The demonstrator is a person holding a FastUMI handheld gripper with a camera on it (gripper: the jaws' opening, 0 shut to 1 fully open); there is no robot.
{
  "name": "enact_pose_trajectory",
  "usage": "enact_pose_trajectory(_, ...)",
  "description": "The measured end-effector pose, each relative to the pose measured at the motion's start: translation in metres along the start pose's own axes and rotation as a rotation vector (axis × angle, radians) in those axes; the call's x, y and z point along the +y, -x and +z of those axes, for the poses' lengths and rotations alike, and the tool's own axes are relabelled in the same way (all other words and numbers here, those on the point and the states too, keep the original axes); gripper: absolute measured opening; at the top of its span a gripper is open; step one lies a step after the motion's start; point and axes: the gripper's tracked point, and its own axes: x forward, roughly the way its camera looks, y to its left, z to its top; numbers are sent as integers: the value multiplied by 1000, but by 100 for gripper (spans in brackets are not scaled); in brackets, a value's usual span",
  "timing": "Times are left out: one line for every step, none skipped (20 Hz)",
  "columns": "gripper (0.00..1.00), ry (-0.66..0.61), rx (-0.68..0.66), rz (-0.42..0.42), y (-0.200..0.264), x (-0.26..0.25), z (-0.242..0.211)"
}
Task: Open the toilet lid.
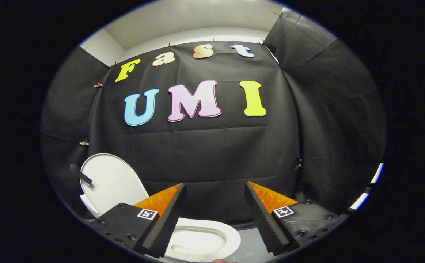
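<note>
Toilet lid (112, 180): smooth white plastic, soft sheen, raised upright against wall. Toilet seat (212, 233): same glossy white plastic, ring lying flat. Booth wall (205, 153): matt black cloth, faintly creased, seamed. Gripper (215, 219): fingers spread apart, gripping nothing; inner pads (263, 219) finely ribbed, matt, rubber-like; bodies matt with screw heads.

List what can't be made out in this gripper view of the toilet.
- Hinge joining the raised toilet lid to the toilet seat: hidden behind one finger of the open gripper.
- Near side of the seat and bowl: cut off by the view's lower edge.
- Dark handle on the lid's edge: too small to tell how it is fixed.
- Pale strip beyond the other finger: too little visible to identify.
</note>
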Motion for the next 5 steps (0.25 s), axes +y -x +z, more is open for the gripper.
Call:
enact_pose_trajectory(99,9,0,-5,-1,0,-1)
enact_pose_trajectory(98,19,2,-11,-2,-1,-3)
enact_pose_trajectory(99,21,8,-7,-3,0,-5)
enact_pose_trajectory(99,23,12,-4,-3,1,-6)
enact_pose_trajectory(99,29,6,-2,-3,2,-6)
